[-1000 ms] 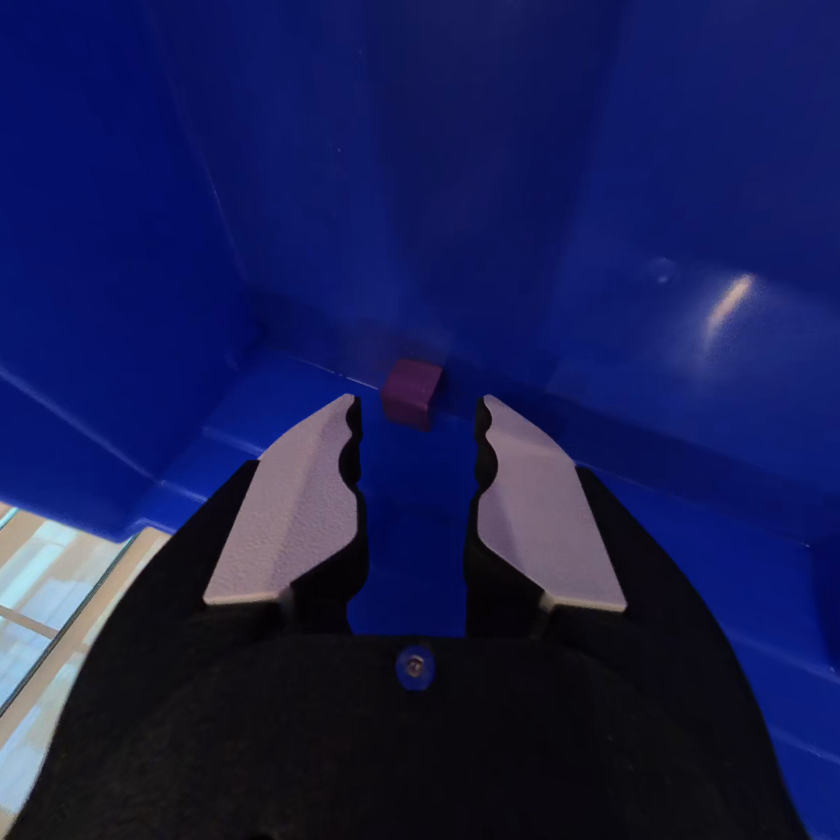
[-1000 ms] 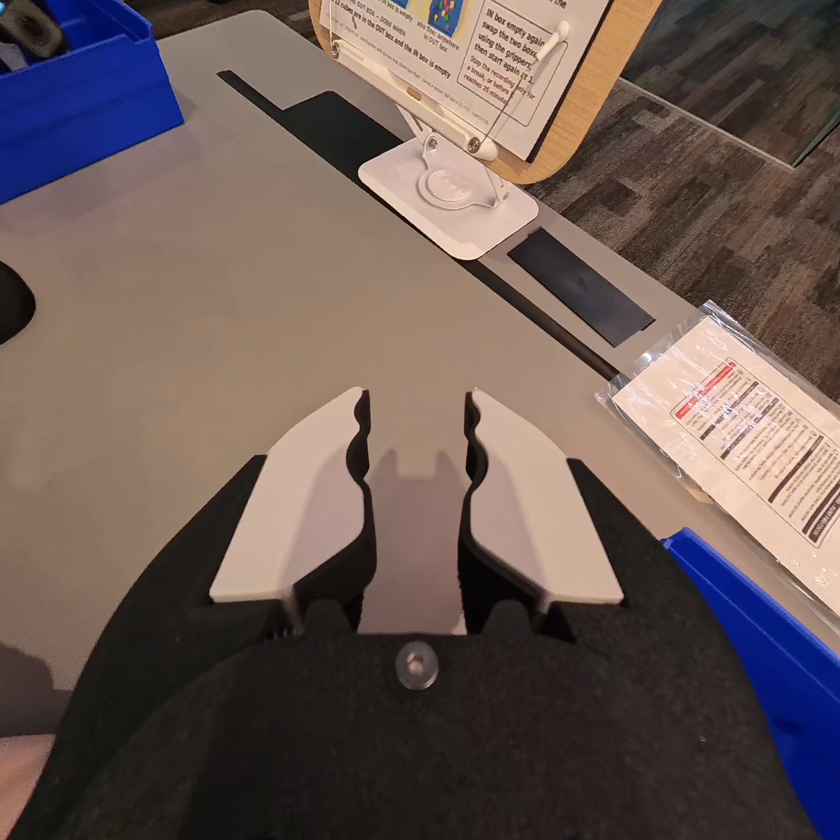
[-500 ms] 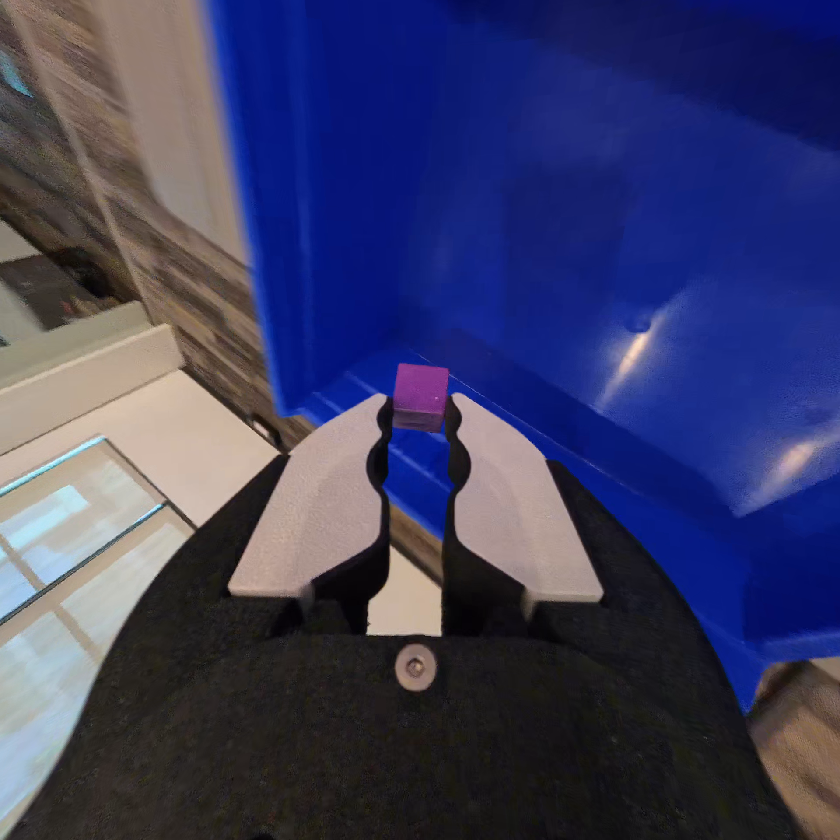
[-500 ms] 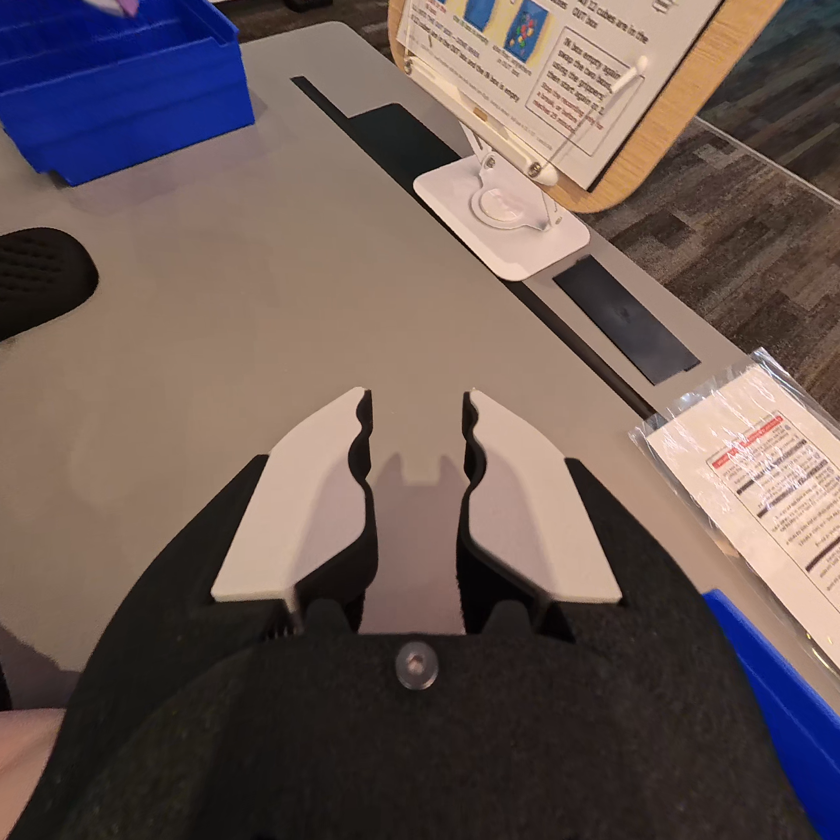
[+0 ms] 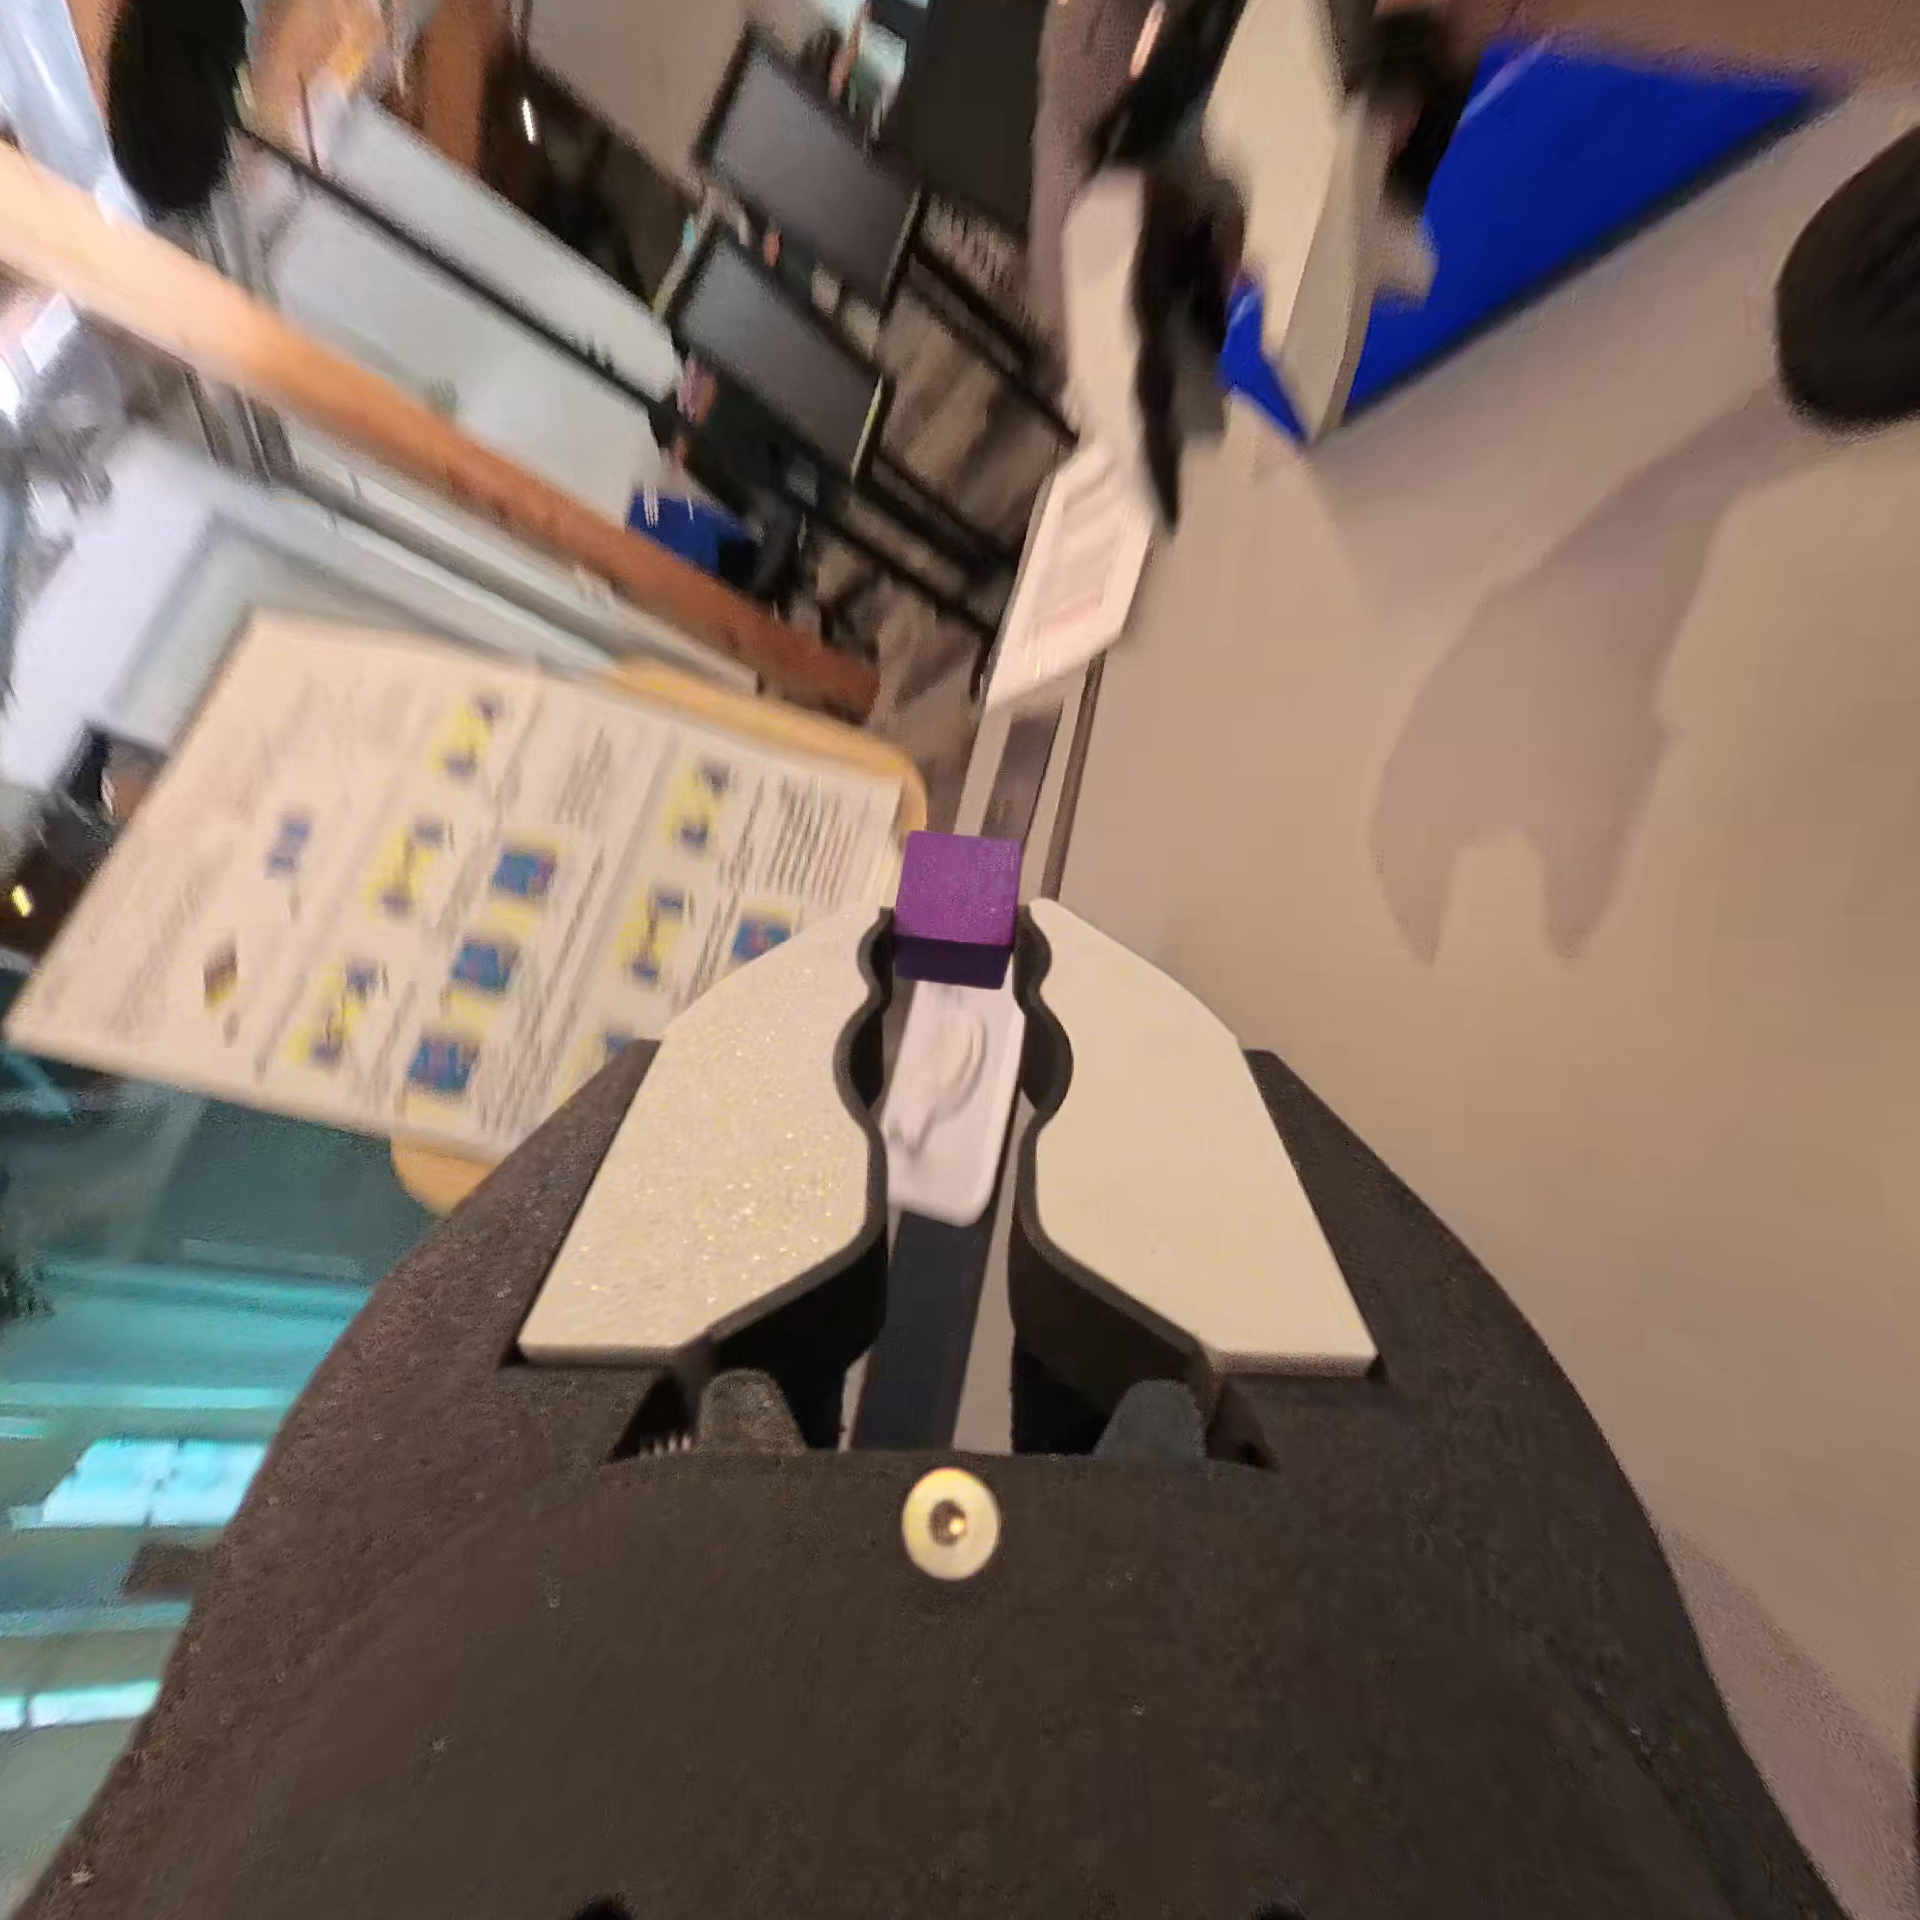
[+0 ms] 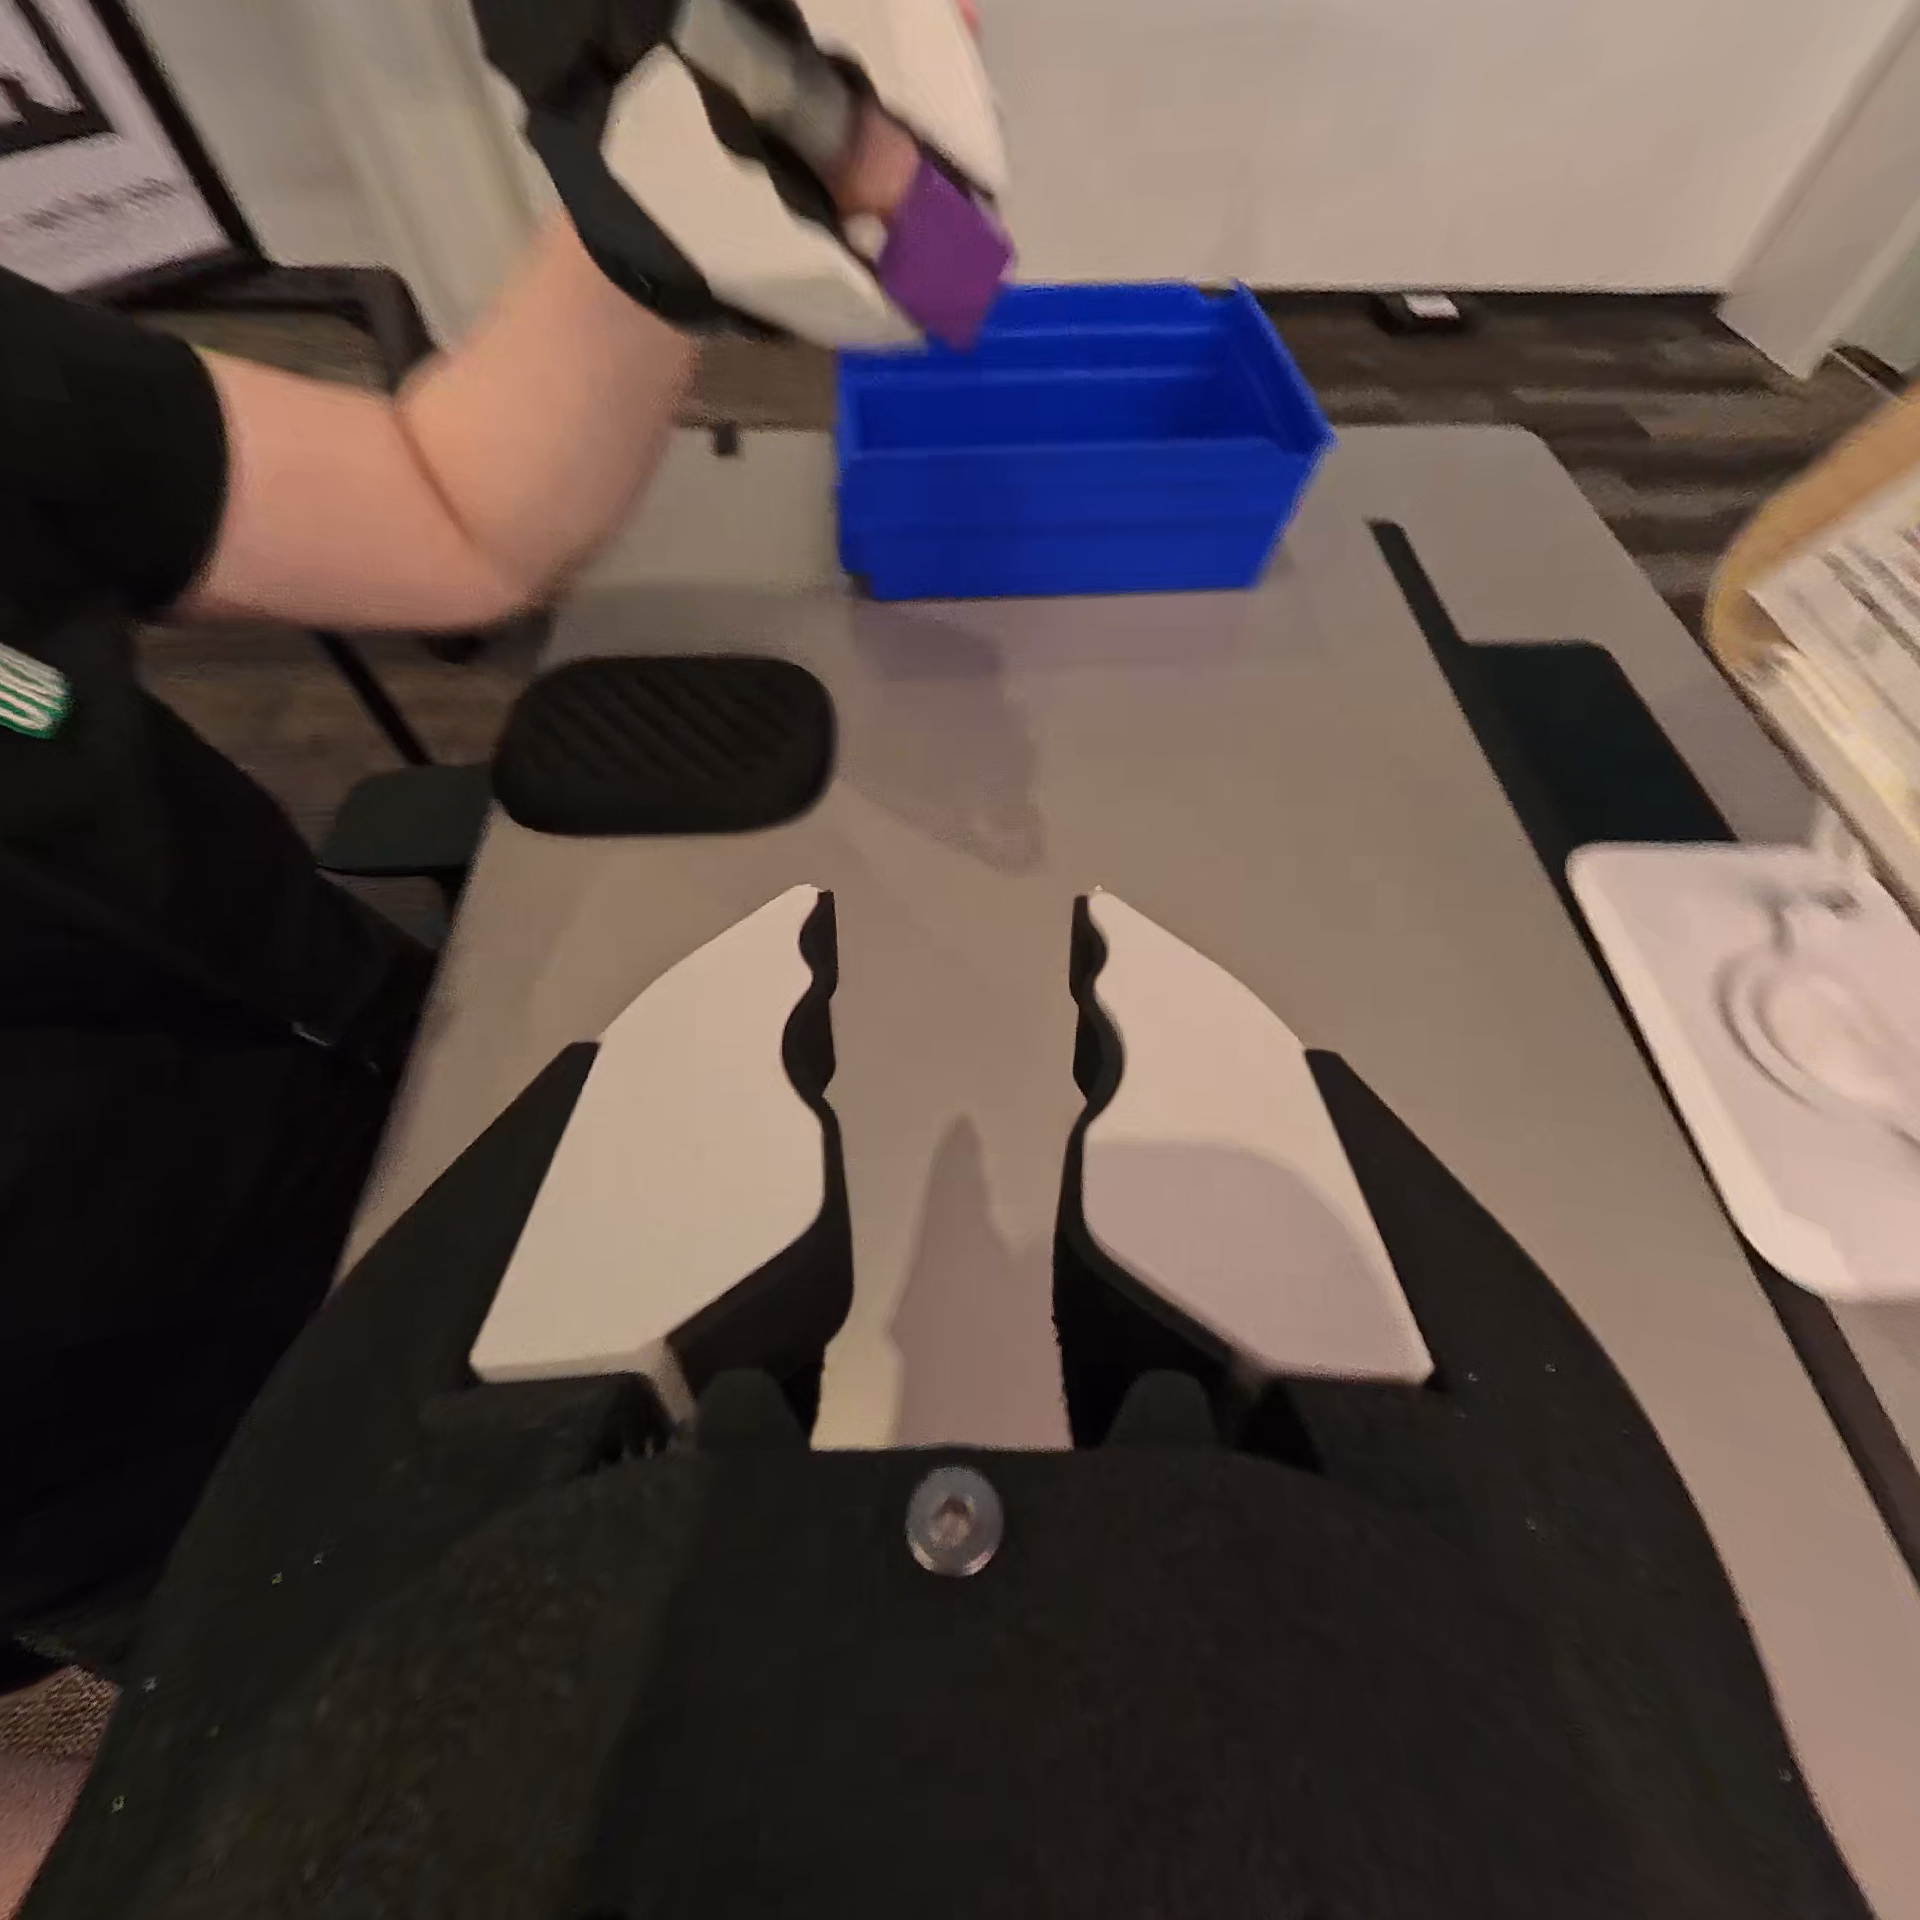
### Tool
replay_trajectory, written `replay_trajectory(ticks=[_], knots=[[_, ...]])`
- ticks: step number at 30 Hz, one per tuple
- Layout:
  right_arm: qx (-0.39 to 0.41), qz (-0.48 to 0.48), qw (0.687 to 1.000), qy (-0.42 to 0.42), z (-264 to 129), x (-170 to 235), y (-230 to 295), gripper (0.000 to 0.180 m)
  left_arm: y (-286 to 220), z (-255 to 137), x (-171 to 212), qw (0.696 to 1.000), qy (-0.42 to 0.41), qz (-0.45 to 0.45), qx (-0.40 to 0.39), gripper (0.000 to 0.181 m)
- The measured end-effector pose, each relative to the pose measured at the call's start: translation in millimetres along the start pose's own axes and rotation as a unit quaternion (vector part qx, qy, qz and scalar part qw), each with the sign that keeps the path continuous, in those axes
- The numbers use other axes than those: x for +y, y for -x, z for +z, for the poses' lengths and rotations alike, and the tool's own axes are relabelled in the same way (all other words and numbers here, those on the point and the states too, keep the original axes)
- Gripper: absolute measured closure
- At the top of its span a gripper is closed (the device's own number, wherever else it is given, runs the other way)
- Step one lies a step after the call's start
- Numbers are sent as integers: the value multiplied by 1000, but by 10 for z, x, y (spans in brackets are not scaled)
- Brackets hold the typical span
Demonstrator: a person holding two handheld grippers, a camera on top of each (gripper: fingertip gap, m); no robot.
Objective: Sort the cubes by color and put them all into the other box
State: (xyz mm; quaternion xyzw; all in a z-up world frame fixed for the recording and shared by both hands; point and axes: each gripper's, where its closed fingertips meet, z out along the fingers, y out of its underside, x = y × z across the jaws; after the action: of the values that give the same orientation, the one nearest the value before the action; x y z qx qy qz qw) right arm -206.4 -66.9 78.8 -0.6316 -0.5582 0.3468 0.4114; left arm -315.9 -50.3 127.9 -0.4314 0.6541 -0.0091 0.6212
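In the left wrist view, the left gripper (image 5: pixel 956 935) has its jaws drawn in on a purple cube (image 5: pixel 956 902), pinched at the very fingertips so that most of the cube stands proud of them. That shallow hold suits a small block that will probably be let go into a box. The view is rolled and blurred: the grey table (image 5: pixel 1455 935) runs up the right side, and beyond the cube stands an instruction board (image 5: pixel 447 883) on its white stand base (image 5: pixel 951 1101) near the table's edge. A blue box (image 5: pixel 1558 187) shows, smeared, toward the table's far end, with the right gripper (image 5: pixel 1143 312) blurred in front of it.

In the right wrist view, the right gripper (image 6: pixel 951 914) hangs over the bare middle of the table (image 6: pixel 1195 748), jaws parted with only the tabletop between them; it looks parked out of the way. The left gripper (image 6: pixel 883 239), held in a person's hand (image 6: pixel 873 156), carries the purple cube (image 6: pixel 940 265) in the air, seen just above the near left corner of a blue box (image 6: pixel 1060 488) at the table's far edge. No cubes show inside that box, though its floor is mostly hidden. A black chair armrest (image 6: pixel 665 743) overlaps the table's left edge, and the stand base (image 6: pixel 1766 1060) lies at the right edge.
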Motion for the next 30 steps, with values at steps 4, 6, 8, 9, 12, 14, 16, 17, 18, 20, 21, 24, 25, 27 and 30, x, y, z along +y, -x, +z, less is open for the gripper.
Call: replay_trajectory(ticks=[4,6,8,9,12,14,16,17,18,20,21,24,25,27,30], knots=[[-73,13,995,-69,112,-319,305,127,-181,361,-503,998,-62,18,-2,159],[-82,44,990,-110,61,-454,316,124,-180,483,-618,996,-84,16,-10,159],[-72,91,984,-135,7,-516,221,121,-185,572,-689,995,-103,0,-7,159],[-73,115,979,-154,-28,-553,173,121,-184,606,-713,993,-113,-10,-8,159],[-91,201,951,-215,-100,-628,-4,126,-190,686,-731,989,-141,-36,-18,160],[-121,241,937,-221,-80,-583,-72,138,-195,761,-650,991,-127,-47,-17,160],[-150,271,923,-230,-55,-567,-106,137,-200,821,-553,991,-110,-71,-11,160],[-162,282,917,-229,-36,-556,-103,135,-199,831,-533,990,-112,-80,-10,160],[-165,290,917,-221,-3,-529,-107,135,-195,836,-520,989,-116,-87,-10,159],[-141,290,924,-204,75,-459,-152,135,-208,848,-487,988,-116,-98,-5,159],[-124,287,928,-200,106,-435,-184,135,-214,859,-461,989,-112,-101,-5,159],[-106,286,935,-183,180,-382,-211,146,-206,904,-388,990,-97,-101,-9,160],[-103,288,934,-182,180,-383,-231,152,-216,921,-373,990,-90,-105,-3,160],[-91,288,934,-192,151,-398,-280,157,-208,952,-361,990,-80,-116,-4,160],[-73,280,938,-190,129,-367,-329,158,-194,995,-353,989,-72,-131,-21,159]])
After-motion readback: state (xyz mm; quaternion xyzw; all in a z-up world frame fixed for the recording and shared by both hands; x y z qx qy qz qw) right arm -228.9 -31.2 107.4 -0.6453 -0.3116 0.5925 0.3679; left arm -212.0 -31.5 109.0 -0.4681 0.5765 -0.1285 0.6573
